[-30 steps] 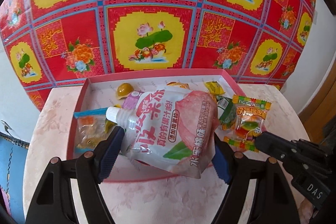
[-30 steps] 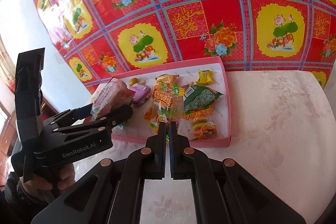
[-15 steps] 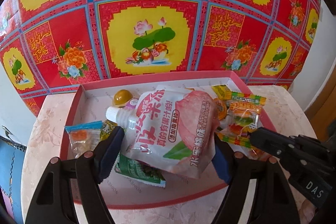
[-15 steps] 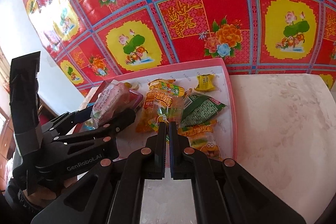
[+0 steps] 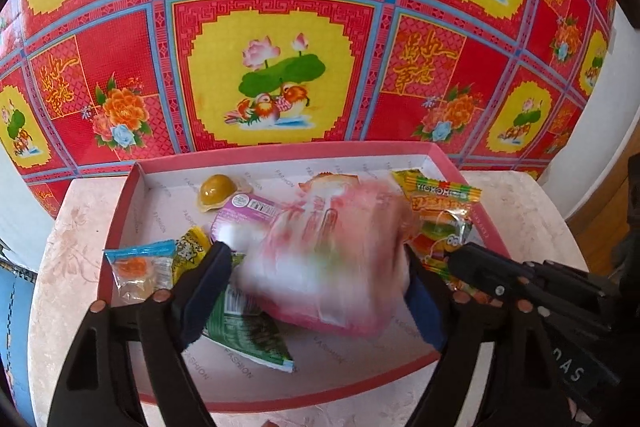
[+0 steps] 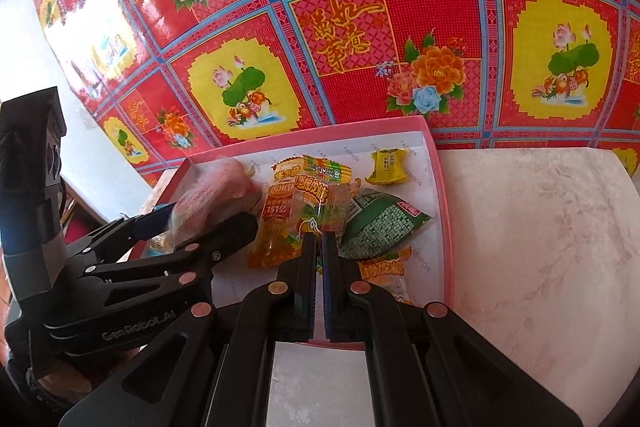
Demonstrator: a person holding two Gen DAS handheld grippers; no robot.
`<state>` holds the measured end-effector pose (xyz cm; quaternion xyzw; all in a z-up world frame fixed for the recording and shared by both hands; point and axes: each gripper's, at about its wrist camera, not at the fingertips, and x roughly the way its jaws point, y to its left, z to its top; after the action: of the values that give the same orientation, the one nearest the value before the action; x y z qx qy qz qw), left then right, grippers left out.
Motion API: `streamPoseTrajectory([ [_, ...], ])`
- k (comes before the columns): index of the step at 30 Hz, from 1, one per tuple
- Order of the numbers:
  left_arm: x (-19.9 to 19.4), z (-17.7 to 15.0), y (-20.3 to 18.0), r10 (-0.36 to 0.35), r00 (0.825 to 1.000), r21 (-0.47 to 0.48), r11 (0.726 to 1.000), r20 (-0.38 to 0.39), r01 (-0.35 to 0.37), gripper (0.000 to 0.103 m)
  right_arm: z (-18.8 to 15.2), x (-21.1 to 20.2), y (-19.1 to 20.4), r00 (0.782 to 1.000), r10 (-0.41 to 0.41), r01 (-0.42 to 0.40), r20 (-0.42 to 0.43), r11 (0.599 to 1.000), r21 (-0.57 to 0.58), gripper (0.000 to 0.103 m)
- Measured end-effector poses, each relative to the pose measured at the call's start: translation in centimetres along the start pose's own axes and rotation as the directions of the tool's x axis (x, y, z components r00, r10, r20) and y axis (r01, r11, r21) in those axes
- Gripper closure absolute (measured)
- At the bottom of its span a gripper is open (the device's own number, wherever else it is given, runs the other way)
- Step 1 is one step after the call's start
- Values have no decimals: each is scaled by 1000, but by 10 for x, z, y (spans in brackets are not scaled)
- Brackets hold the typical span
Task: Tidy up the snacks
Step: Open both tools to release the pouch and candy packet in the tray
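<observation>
Box (image 5: 132,211) on table (image 5: 68,267), against far patterned cloth (image 5: 280,27). Inside: jelly cup (image 5: 218,189) far left, gummy packet (image 5: 440,211) right, green packet (image 5: 248,335) near.

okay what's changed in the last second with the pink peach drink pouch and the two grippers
The left gripper carried the pink spouted peach drink pouch in over the pink cardboard box; its jaws have just been opening, and the pouch, blurred, is dropping between them. The right gripper moved in over the box's snacks. Unchanged: its jaws are shut and empty, and the green snack packet and yellow wrapped candy lie as before.
</observation>
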<state>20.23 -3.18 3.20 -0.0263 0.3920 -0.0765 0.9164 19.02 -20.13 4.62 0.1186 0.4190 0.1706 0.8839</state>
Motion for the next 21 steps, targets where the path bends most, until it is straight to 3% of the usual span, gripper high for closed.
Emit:
streamPoseTrajectory([
  [10,-19,-4,1,30,999,0,1000,37,-30,12,1,-3,-2,1000,4,-4,11,1000,9,98],
  [14,-26,-7,6,27,999,-23,999,31,-26,12,0,-13,-1,999,15,-15,28,1000,10,80],
  [21,-43,-16,12,44,999,-55,998,31,-42,12,-8,-32,5,999,5,-6,45,1000,7,61],
])
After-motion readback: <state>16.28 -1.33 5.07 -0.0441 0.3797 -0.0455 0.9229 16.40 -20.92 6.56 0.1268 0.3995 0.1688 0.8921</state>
